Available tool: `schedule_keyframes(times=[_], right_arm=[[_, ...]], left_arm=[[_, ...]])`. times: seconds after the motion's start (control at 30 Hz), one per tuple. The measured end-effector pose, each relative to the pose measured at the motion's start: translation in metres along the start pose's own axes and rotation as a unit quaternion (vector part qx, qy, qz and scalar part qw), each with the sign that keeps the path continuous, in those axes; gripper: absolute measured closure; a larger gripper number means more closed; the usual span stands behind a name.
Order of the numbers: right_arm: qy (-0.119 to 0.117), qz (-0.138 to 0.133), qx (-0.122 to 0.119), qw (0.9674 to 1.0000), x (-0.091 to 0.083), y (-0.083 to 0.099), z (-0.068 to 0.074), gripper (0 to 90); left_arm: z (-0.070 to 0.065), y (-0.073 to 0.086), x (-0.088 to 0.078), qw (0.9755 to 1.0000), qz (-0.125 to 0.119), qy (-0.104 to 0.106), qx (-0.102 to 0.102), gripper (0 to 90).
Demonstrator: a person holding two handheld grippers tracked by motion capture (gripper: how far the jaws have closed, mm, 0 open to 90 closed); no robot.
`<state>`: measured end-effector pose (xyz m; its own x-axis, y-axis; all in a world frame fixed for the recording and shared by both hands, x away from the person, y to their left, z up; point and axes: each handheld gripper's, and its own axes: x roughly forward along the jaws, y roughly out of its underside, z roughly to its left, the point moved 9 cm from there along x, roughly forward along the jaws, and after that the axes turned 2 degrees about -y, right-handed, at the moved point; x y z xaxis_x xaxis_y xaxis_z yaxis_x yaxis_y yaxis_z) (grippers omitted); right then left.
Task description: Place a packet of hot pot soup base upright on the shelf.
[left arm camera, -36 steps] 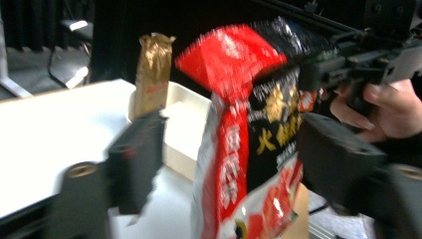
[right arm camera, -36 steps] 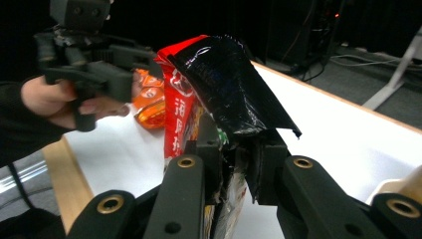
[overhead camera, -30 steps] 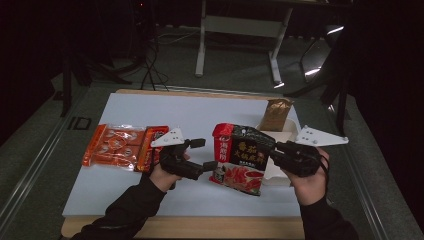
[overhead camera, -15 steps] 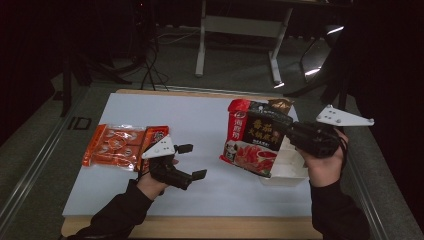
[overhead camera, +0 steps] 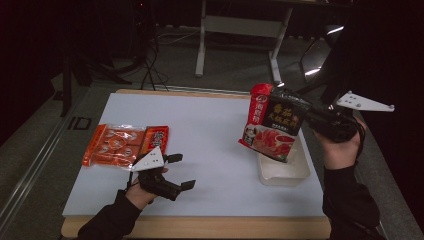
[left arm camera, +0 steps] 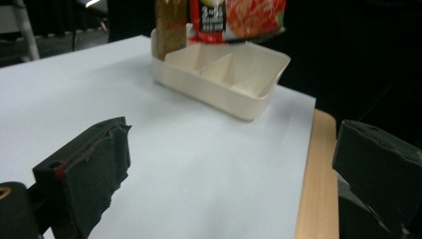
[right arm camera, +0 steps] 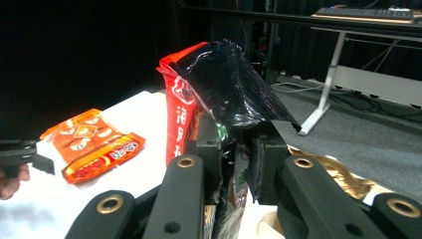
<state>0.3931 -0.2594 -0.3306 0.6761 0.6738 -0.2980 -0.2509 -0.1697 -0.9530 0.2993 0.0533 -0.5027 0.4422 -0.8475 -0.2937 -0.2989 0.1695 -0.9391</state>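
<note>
I have the right gripper (overhead camera: 305, 114) clamped on the upper edge of the red and black pouch (overhead camera: 272, 125), jaws pinched tight on the film, as the right gripper view (right arm camera: 234, 164) shows. The pouch hangs clear of the table, its long axis close to vertical, tilted slightly, top corner up and away from me, bottom edge pointing down over the white divided tray (overhead camera: 285, 172) near the table's right edge. A brown packet (left arm camera: 170, 22) stands in the tray's far end. My left gripper (overhead camera: 181, 171) sits low near the front edge, jaws spread wide with nothing between them. The orange packet (overhead camera: 125, 145) lies flat at the left.
</note>
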Motion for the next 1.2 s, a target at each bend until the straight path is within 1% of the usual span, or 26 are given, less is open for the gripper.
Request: schedule_keyframes(times=[0.07,0.1,0.13,0.27,0.33,0.47,0.6,0.7,0.9,1.0,1.1,1.2], right_arm=[[0.007,-0.002,0.001,1.0000,0.000,0.000,-0.009,77.9],[0.010,0.000,0.002,0.9999,0.000,0.001,-0.013,77.9],[0.013,0.001,0.004,0.9999,0.000,0.002,-0.017,77.9],[0.030,0.007,0.009,0.9995,0.002,0.006,-0.035,77.9],[0.038,0.009,0.014,0.9991,0.003,0.008,-0.043,77.8],[0.047,0.009,0.019,0.9987,0.004,0.012,-0.056,77.9],[0.051,0.011,0.021,0.9984,0.007,0.018,-0.067,77.9],[0.055,0.014,0.025,0.9981,0.010,0.023,-0.076,77.9],[0.059,0.020,0.030,0.9976,0.015,0.030,-0.090,77.9],[0.058,0.023,0.033,0.9975,0.019,0.034,-0.095,77.9],[0.059,0.033,0.035,0.9971,0.024,0.038,-0.100,77.9],[0.060,0.043,0.028,0.9969,0.028,0.042,-0.103,77.9]], left_arm=[[0.001,0.005,-0.002,0.9999,0.008,-0.004,-0.009,2.2],[0.001,0.007,-0.003,0.9999,0.007,-0.003,-0.013,2.2],[0.000,0.009,-0.004,0.9999,0.007,-0.002,-0.015,2.2],[-0.002,0.016,-0.008,0.9999,0.009,-0.007,-0.009,2.2],[-0.002,0.020,-0.009,0.9999,0.009,-0.008,-0.012,2.2],[0.000,0.025,-0.010,0.9995,-0.001,-0.002,-0.031,2.2],[0.000,0.029,-0.008,0.9997,0.006,-0.005,-0.024,2.2],[0.001,0.030,-0.007,0.9996,0.003,-0.003,-0.027,2.2],[0.001,0.033,-0.006,0.9996,0.003,-0.004,-0.027,2.2],[0.002,0.033,-0.006,0.9996,0.004,-0.004,-0.029,2.2],[0.003,0.034,-0.006,0.9995,0.004,-0.003,-0.032,2.2],[0.003,0.035,-0.006,0.9995,0.005,-0.002,-0.031,2.2]])
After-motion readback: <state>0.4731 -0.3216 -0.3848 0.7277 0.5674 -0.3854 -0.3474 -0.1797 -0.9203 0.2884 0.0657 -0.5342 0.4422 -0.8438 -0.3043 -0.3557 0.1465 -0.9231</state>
